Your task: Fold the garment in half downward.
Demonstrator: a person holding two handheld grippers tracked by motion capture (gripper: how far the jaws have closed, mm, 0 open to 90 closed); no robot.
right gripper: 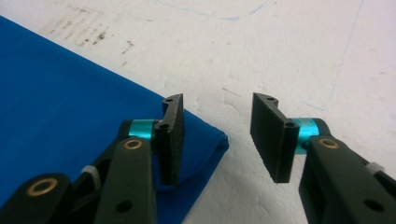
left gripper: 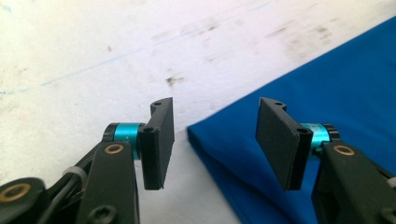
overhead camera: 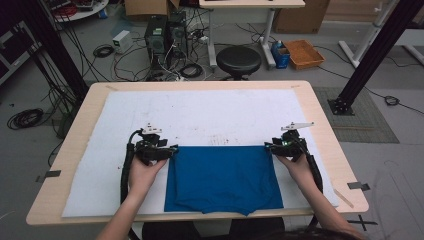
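While your left gripper (overhead camera: 172, 148) and right gripper (overhead camera: 267, 146) hang released at the blue cloth's (overhead camera: 222, 177) far corners, bare white mat (overhead camera: 210, 112) lies beyond; no writing shows.

A blue cloth (overhead camera: 223, 177) – folded flat into a square – lies between the left tool (overhead camera: 172, 149) and right tool (overhead camera: 268, 146).
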